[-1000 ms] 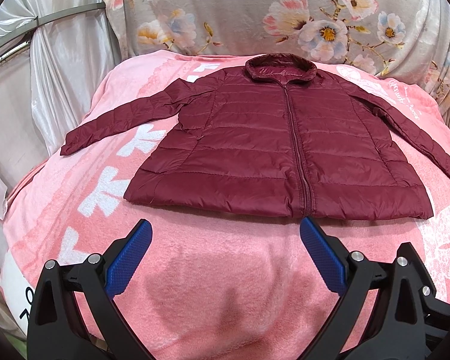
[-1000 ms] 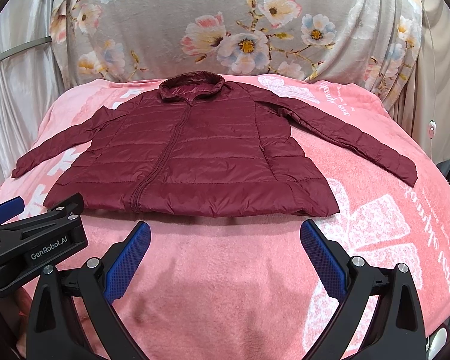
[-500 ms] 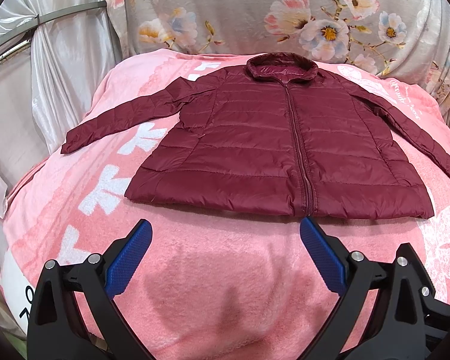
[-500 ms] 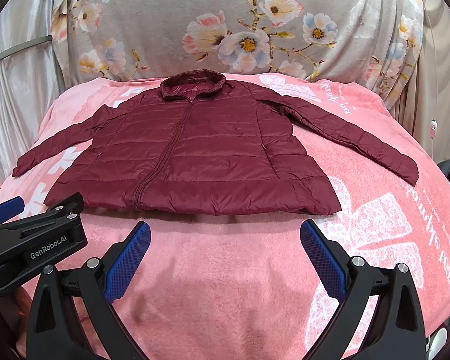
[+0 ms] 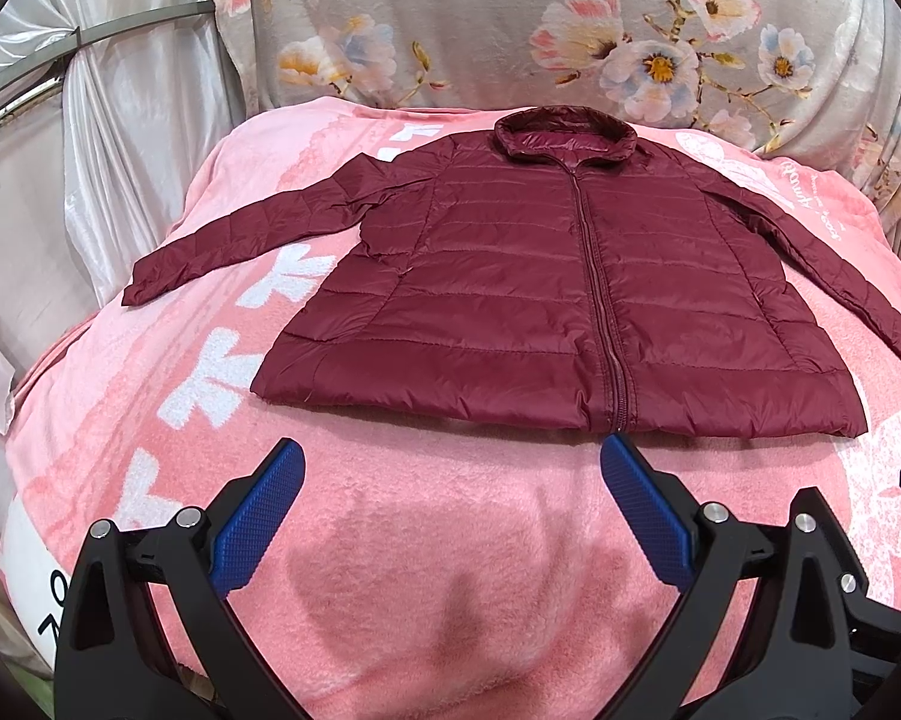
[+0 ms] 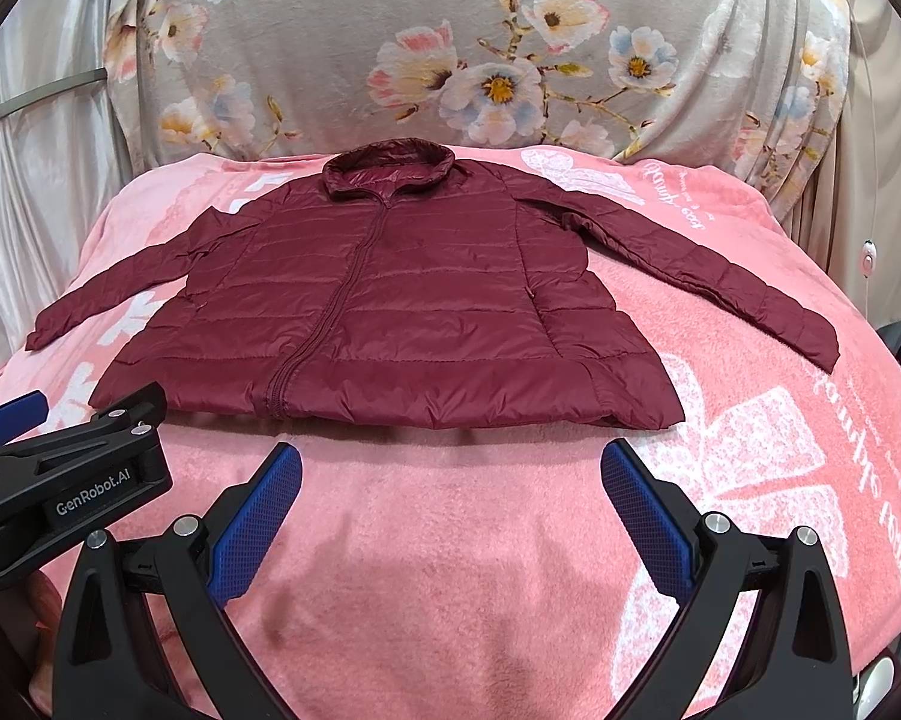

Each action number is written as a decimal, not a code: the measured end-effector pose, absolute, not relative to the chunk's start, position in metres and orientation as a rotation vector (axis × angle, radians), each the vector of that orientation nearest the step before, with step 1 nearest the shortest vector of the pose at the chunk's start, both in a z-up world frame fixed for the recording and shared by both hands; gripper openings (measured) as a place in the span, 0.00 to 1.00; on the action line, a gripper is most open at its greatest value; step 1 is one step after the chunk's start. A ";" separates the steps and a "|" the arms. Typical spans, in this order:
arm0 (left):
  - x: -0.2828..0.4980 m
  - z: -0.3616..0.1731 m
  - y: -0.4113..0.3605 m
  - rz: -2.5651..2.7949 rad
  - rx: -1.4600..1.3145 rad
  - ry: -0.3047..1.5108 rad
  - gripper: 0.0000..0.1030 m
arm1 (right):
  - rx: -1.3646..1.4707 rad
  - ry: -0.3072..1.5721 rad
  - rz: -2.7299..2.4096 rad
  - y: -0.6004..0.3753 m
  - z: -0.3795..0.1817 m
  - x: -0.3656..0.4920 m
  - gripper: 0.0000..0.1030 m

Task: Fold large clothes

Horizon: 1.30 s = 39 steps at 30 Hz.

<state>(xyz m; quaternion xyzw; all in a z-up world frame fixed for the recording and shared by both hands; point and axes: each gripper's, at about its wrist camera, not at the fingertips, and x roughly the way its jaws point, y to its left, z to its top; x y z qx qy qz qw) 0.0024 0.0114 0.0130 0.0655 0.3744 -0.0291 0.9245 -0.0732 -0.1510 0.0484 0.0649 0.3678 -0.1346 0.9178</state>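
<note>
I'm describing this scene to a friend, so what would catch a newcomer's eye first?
The maroon jacket comes first: zipped, laid flat with sleeves spread, in the middle of the pink blanket. Behind it hangs a grey flowered cloth. In front of the hem, both tools, left and right, hover open and empty.

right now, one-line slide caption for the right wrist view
Open right gripper hovers before a zipped maroon quilted puffer jacket spread flat on a pink fleece blanket.
</note>
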 end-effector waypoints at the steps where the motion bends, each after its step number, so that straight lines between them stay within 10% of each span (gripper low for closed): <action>1: 0.002 0.013 0.011 -0.060 0.134 0.768 0.94 | 0.133 0.757 -0.277 -0.151 0.049 -0.073 0.95; 39: 0.038 -0.004 0.027 -0.058 0.098 0.814 0.94 | 0.301 0.768 -0.385 -0.243 0.032 -0.047 0.95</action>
